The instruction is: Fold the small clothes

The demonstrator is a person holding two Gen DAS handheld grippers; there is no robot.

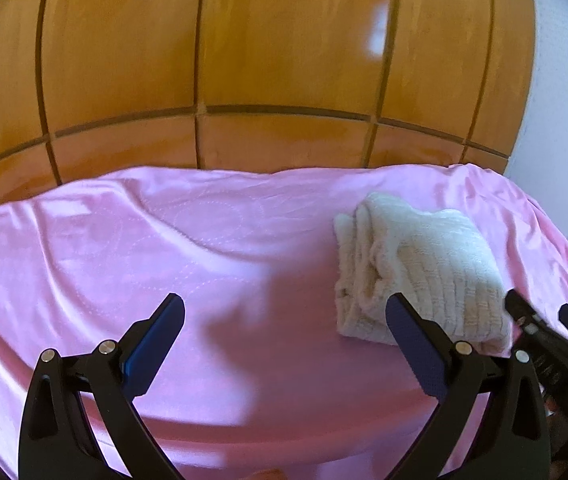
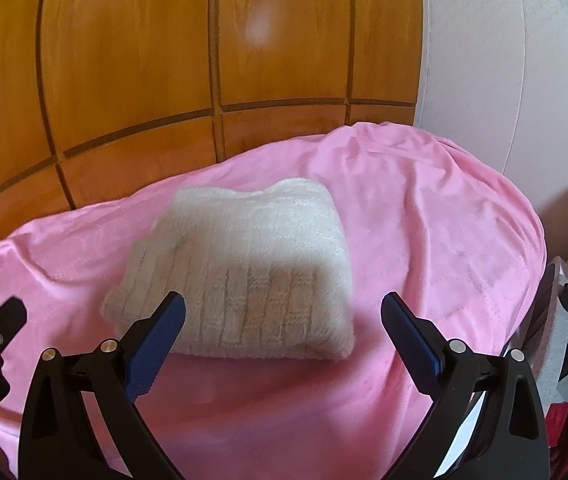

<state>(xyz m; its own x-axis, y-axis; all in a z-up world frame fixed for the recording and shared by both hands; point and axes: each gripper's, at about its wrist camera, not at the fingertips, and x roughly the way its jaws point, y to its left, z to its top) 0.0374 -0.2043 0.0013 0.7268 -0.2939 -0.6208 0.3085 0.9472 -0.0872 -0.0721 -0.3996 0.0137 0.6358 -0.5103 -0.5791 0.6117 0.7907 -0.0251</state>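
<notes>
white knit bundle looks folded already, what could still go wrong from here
1. The white knit bundle shows loose layered edges on its left side; a nudge there could let the fold spring open.
2. The pink blanket under it is wrinkled, so dragging the bundle may bunch it.
3. The right gripper and left gripper are both open and close together, so they could collide.
</notes>
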